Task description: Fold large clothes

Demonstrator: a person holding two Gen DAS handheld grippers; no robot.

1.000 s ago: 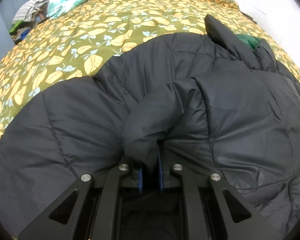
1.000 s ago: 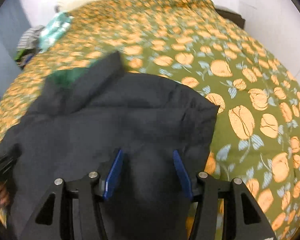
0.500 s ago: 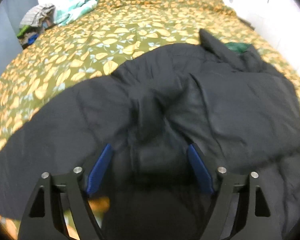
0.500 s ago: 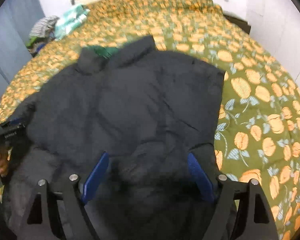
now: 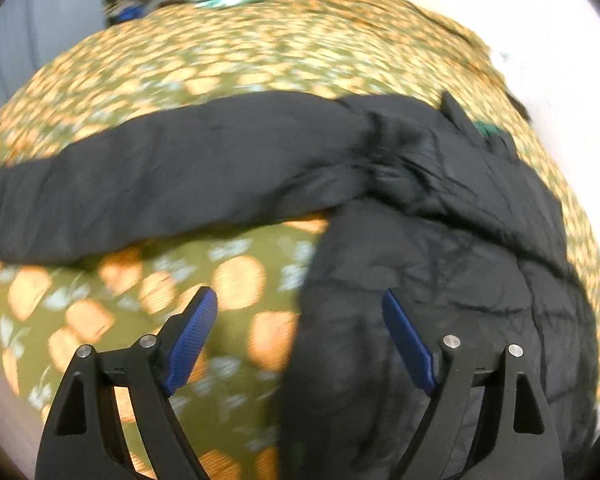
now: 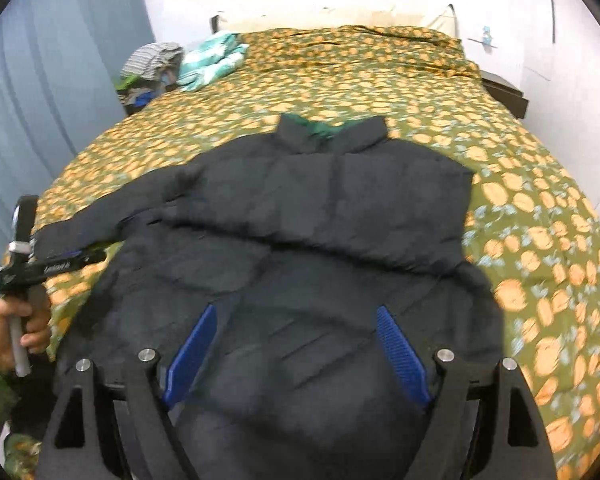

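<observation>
Bed [image 6: 420, 92] with a green, orange-patterned cover; a clothes pile [image 6: 152, 68] sits at its far left corner. A black jacket [image 6: 320, 200] lies flat on the near half of the bed, collar far, one sleeve [image 5: 160, 176] stretched out left. Left gripper [image 5: 300, 320]: jaws opening, nothing clamped, jacket edge below. Right gripper [image 6: 296, 336]: jaws apart, empty, above the jacket's near part.
</observation>
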